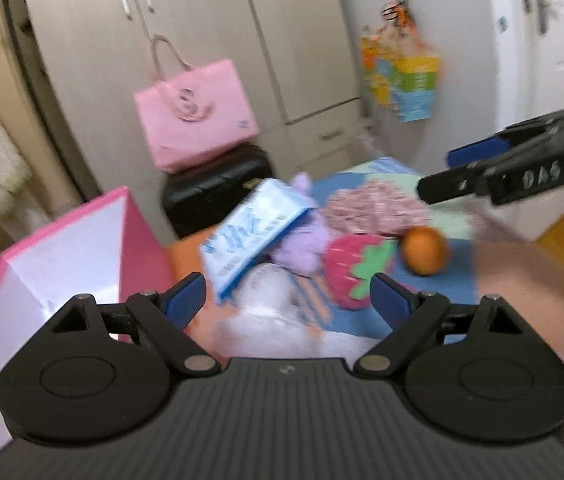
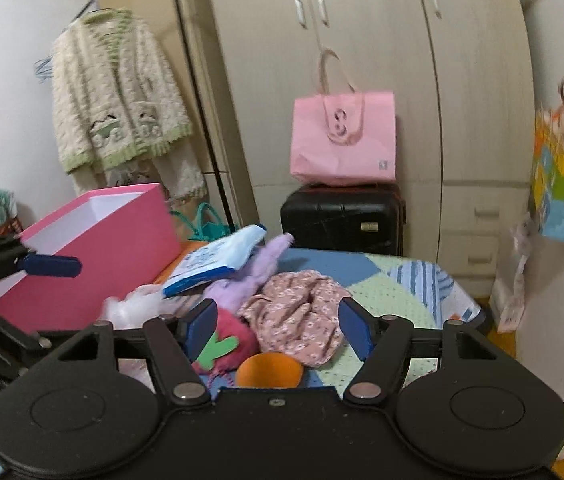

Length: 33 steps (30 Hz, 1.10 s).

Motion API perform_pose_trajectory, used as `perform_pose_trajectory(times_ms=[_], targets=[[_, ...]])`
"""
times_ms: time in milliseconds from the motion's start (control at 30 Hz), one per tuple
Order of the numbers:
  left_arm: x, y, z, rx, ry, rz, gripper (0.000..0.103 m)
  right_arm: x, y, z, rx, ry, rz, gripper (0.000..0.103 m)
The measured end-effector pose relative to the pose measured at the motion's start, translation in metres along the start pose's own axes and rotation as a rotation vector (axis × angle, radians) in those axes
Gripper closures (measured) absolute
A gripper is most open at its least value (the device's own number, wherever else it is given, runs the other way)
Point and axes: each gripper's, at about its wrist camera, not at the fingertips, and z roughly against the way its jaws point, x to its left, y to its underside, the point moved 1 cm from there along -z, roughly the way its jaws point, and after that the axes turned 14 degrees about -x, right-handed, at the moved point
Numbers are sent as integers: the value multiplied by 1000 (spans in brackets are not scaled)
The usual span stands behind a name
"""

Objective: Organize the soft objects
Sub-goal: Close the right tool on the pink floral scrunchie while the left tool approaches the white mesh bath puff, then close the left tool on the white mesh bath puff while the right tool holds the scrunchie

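Several soft things lie heaped on a patchwork-covered surface (image 1: 365, 184) in the left wrist view: a pink strawberry plush (image 1: 355, 270) with a green leaf patch, a lilac fuzzy plush (image 1: 303, 248), a crumpled pink floral cloth (image 1: 373, 210), white fluffy stuffing (image 1: 270, 312) nearest the camera, and a blue-and-white soft pack (image 1: 254, 234) leaning on the pile, its print too blurred to read. An orange (image 1: 425, 250) sits just beside the strawberry. The left gripper (image 1: 287, 296) has its fingers spread with nothing between them, above the stuffing. A pink open box (image 1: 70, 248) stands to the left. The right gripper (image 1: 465, 168) reaches in from the right. In the right wrist view, the right gripper (image 2: 278, 330) also has its fingers spread apart, empty, with the floral cloth (image 2: 297, 316), strawberry plush (image 2: 230, 344) and orange (image 2: 268, 370) lying between and below them. The pink box (image 2: 94, 248) stands left, beside the left gripper's blue finger (image 2: 52, 266). Behind, a pink tote bag (image 2: 343, 140) rests on a black suitcase (image 2: 341, 216).
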Motion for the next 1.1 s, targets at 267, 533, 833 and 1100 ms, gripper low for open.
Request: perform_pose_trajectory(times_ms=[267,533,833,1100], targets=[[-3,14,-31,15,-74,-55,25,-24,9,-50,71,11,-67,31],[-1,28,-49,124,-93,78,38,-36,19,-82,143,16,-109,31],[-1,34,-65,181,-77,174,38,-36,23,-96,204,-11,-100,31],[-1,42,-61,165,-105,241,62,-16,28,-93,191,3,55,88]])
